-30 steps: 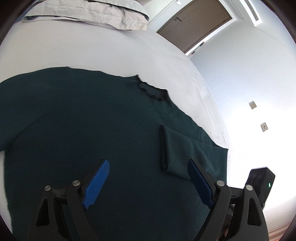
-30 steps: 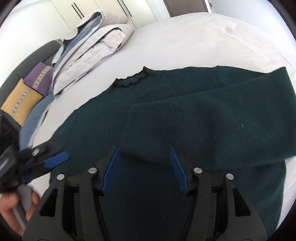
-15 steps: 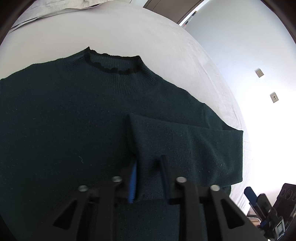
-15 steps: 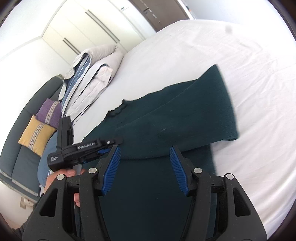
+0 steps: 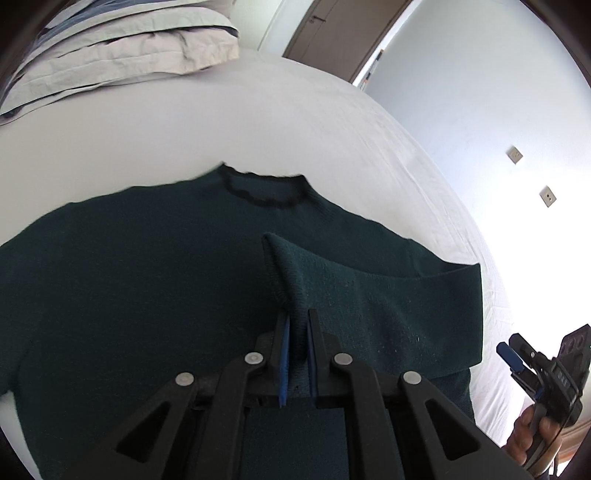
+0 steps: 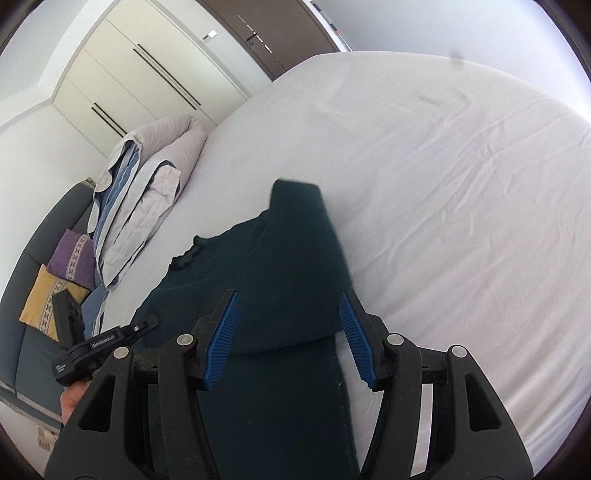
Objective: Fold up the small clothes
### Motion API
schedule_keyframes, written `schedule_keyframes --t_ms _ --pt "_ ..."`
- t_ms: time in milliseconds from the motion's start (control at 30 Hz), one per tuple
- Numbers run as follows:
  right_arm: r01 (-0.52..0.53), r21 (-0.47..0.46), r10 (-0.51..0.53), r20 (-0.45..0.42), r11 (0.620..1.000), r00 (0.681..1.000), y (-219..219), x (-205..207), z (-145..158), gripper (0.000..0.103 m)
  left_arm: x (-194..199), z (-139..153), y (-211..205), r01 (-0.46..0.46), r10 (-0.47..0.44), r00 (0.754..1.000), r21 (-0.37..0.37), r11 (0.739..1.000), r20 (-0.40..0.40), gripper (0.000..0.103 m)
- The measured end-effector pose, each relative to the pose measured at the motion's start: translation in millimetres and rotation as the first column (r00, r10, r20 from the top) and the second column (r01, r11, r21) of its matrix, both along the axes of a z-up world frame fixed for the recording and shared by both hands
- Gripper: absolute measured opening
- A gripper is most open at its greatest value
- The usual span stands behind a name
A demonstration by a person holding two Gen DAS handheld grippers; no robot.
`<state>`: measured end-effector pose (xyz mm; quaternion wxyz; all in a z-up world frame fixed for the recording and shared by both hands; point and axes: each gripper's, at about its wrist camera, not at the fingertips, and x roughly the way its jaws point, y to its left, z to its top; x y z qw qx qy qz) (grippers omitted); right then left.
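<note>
Left wrist view: dark green sweater (image 5: 129, 295) lies flat on the white bed (image 5: 258, 122), right sleeve cuff (image 5: 291, 291) pinched in the closed left gripper (image 5: 296, 354); right gripper (image 6: 288, 336) gapes empty.

The sweater (image 5: 147, 288) lies flat on the bed (image 5: 295, 122), its neckline (image 5: 264, 188) toward the folded bedding (image 5: 122, 51) stacked at the bed's far end, with a door (image 5: 340, 33) behind that. One sleeve (image 5: 369, 306) is folded across the sweater's body, and the left gripper (image 5: 295, 354) sits at its cuff end with the knit between its fingers. The right gripper (image 6: 288, 339) hangs over the sweater's near edge, and cushions (image 6: 55, 280) lie on a sofa beside the bed.
</note>
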<state>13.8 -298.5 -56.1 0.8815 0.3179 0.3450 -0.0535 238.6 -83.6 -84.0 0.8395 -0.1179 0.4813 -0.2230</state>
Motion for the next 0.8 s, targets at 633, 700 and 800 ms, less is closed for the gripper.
schedule_keyframes --t_ms 633,700,800 --pt "0.035 -0.009 -0.036 -0.167 0.999 0.985 -50 131 -33 0.054 -3 -23 58 -0.152 0.152 0.985 -0.007 0.988 0.078 0.009" --pt "-0.003 -0.030 -0.003 -0.180 1.000 0.984 -45 145 -35 0.052 -4 -24 61 -0.164 0.164 0.983 -0.013 0.986 0.079 0.009" --pt "-0.033 -0.088 0.013 -0.218 0.996 0.976 -35 158 -40 0.028 -7 -28 62 -0.163 0.163 0.984 -0.009 0.987 0.076 0.009"
